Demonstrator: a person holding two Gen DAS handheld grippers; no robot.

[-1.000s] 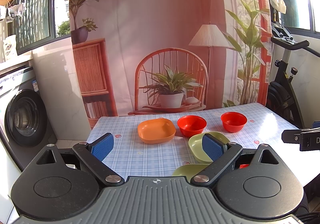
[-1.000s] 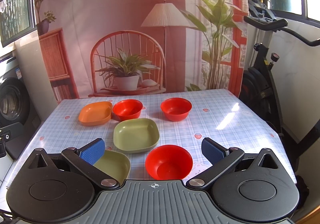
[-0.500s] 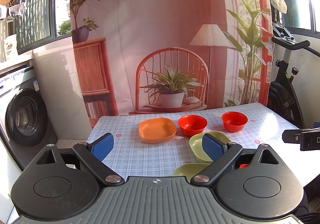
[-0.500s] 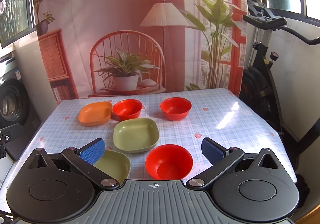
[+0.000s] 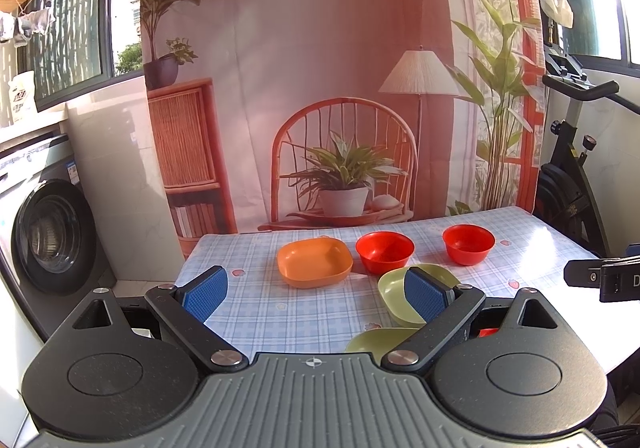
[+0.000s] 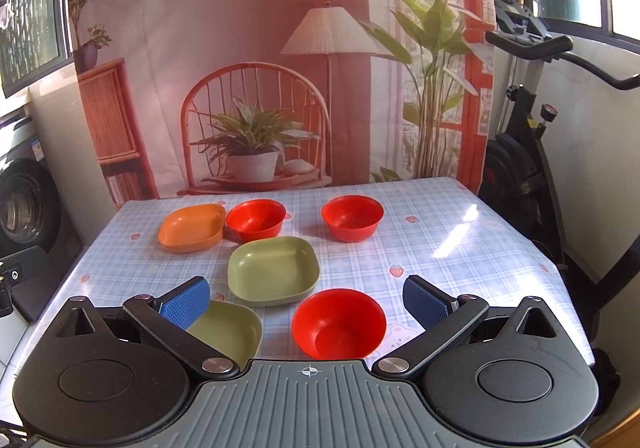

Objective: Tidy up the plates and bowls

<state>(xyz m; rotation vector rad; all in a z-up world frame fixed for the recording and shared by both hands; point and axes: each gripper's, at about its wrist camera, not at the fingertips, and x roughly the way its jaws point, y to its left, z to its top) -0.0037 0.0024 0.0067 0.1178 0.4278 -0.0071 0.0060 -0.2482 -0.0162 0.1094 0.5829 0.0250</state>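
On the checked tablecloth lie an orange plate (image 6: pixel 192 227), two green plates, one mid-table (image 6: pixel 273 270) and one at the near left (image 6: pixel 230 334), and three red bowls: back middle (image 6: pixel 256 219), back right (image 6: pixel 352 217), near front (image 6: pixel 338 324). My right gripper (image 6: pixel 306 298) is open and empty, above the near table edge, with the front red bowl between its fingers in view. My left gripper (image 5: pixel 316 290) is open and empty at the table's left front; the orange plate (image 5: pixel 315 262) lies ahead of it. The right gripper's side shows at the left wrist view's right edge (image 5: pixel 600 276).
A washing machine (image 5: pixel 48 232) stands left of the table. An exercise bike (image 6: pixel 532 152) stands to the right. A printed backdrop (image 6: pixel 256 88) hangs behind the table's far edge. The table (image 6: pixel 460 244) has bare cloth at the right.
The left wrist view has tilted slightly upward, so the dishes sit a little lower in it. Both grippers stay open; no dish has moved.
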